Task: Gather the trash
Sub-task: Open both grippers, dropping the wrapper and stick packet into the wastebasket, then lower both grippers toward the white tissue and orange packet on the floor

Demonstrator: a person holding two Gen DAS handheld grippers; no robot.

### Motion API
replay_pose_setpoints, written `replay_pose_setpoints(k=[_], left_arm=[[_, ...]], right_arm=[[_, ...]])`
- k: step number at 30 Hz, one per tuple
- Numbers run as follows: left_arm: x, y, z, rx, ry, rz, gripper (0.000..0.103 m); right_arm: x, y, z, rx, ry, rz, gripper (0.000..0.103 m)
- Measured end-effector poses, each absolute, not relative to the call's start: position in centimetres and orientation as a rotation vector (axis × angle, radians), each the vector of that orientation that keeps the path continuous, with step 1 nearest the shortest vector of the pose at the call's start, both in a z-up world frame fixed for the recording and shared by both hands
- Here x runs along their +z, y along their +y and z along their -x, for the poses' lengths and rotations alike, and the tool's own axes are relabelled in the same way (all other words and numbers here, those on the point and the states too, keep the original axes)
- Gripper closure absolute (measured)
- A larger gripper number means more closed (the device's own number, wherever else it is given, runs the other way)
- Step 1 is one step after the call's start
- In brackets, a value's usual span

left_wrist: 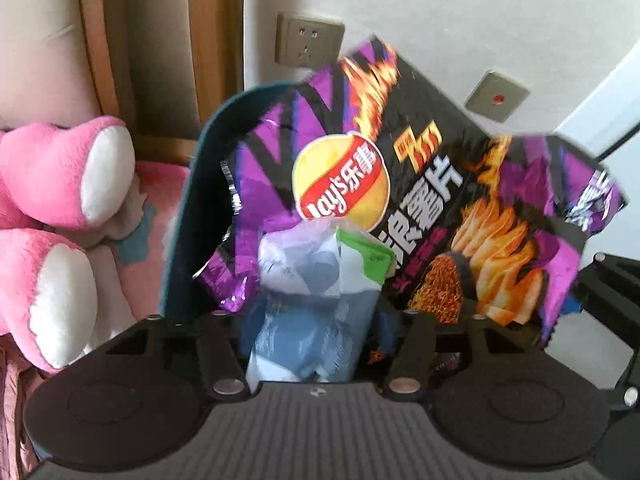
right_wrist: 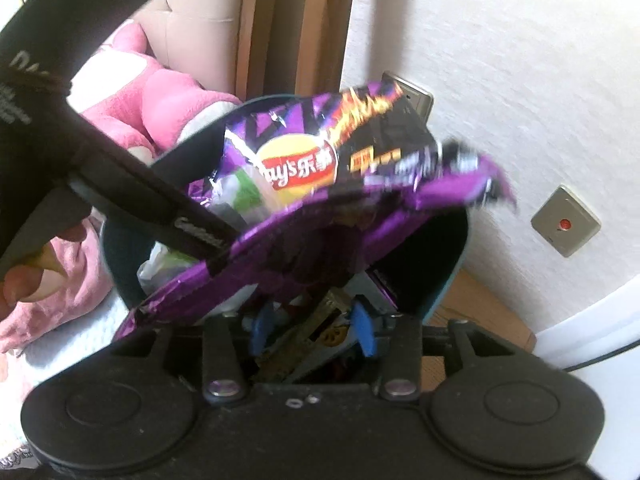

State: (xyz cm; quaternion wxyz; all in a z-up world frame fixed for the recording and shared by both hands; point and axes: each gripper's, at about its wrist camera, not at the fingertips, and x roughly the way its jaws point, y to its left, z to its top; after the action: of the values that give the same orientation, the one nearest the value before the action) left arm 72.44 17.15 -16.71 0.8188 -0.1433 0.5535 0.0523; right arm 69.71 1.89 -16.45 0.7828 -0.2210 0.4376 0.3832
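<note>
A purple and black Lay's chip bag hangs over a dark teal trash bin. My left gripper is shut on a crumpled white, blue and green wrapper in front of the bag. In the right wrist view the chip bag lies across the bin's mouth, and the left gripper's body reaches in from the left. My right gripper, with blue pads, stands open just above the bin, over several wrappers inside; it holds nothing that I can see.
A pink plush toy lies left of the bin on pink bedding. A white wall with a socket and a switch plate stands behind. Wood floor shows to the right of the bin.
</note>
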Motion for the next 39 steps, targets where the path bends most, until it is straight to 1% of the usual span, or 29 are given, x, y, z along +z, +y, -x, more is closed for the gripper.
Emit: replay_pose_setpoints(k=[2, 8, 16, 17, 19, 22, 25, 27, 29, 32, 39], left_arm=[[-15.8, 17.6, -71.4, 0.099, 1.147, 0.309, 0.039], [-12.8, 18.6, -68.3, 0.068, 1.085, 0.300, 0.038], [-9.1, 18.9, -62.8, -0.004, 0.987, 0.283, 0.038], [-8.6, 19.1, -62.0, -0.011, 0.975, 0.275, 0.037], [-7.9, 19.4, -60.1, -0.025, 0.953, 0.260, 0.032], [-7.2, 19.5, -57.1, -0.045, 0.925, 0.228, 0.031], [-7.1, 19.7, -54.4, -0.069, 0.907, 0.213, 0.031], [-7.4, 19.8, -52.5, -0.082, 0.901, 0.213, 0.028], [-7.8, 19.9, -50.7, -0.097, 0.901, 0.215, 0.025], [-8.8, 19.7, -48.2, -0.110, 0.906, 0.197, 0.025], [-12.3, 18.6, -43.7, -0.126, 0.939, 0.203, 0.020]], right_arm=[[-15.7, 1.9, -68.9, 0.814, 0.932, 0.473, 0.052], [-13.3, 1.6, -67.3, 0.771, 0.892, 0.457, 0.044], [-9.7, 1.6, -63.1, 0.712, 0.824, 0.413, 0.039], [-9.4, 1.6, -62.6, 0.706, 0.817, 0.405, 0.038], [-8.1, 0.8, -60.7, 0.689, 0.802, 0.386, 0.036], [-7.6, 0.2, -58.6, 0.672, 0.786, 0.353, 0.034], [-7.7, 0.0, -56.6, 0.662, 0.780, 0.321, 0.030], [-7.9, -0.3, -54.9, 0.648, 0.773, 0.308, 0.028], [-8.2, -0.4, -53.4, 0.632, 0.780, 0.285, 0.023], [-9.1, -0.8, -51.3, 0.605, 0.804, 0.247, 0.019], [-13.0, -2.0, -47.3, 0.589, 0.899, 0.197, 0.011]])
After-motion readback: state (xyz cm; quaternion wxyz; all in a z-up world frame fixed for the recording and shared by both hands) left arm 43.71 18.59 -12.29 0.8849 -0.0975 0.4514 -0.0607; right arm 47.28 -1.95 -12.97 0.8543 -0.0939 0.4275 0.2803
